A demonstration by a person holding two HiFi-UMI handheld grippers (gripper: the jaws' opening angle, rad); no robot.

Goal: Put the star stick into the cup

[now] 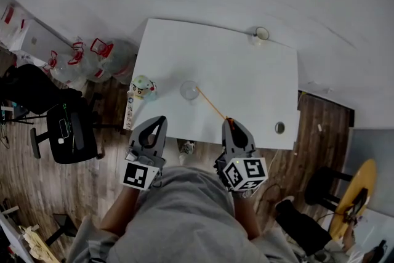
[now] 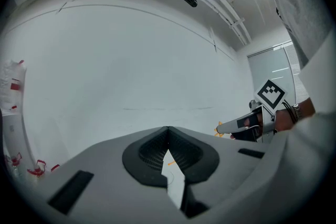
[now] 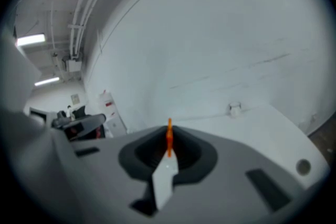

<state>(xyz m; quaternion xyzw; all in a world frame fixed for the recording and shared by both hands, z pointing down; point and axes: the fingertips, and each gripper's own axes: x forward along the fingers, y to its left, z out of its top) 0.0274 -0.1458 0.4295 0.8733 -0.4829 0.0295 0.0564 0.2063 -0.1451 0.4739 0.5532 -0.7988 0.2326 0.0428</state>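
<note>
R gripper [image 1: 229,122] jaws nearly closed, pinching star stick [image 1: 212,105]. It's a thin orange rod w/ star head by the jaw tips. Runs toward 10 o'clock, far end at clear cup [image 1: 189,90] on white table [image 1: 246,71]; in or beside, can't tell. L gripper [image 1: 160,120] jaws together, empty, at 7 o'clock of cup.

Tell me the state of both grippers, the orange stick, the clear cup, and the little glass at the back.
cup: upright on the table.
star stick: held slanted, far tip at the cup's rim; whether it is inside, cannot tell.
right gripper: shut on the star stick.
left gripper: shut, nothing held.
small glass: upright at the table's far edge.
</note>
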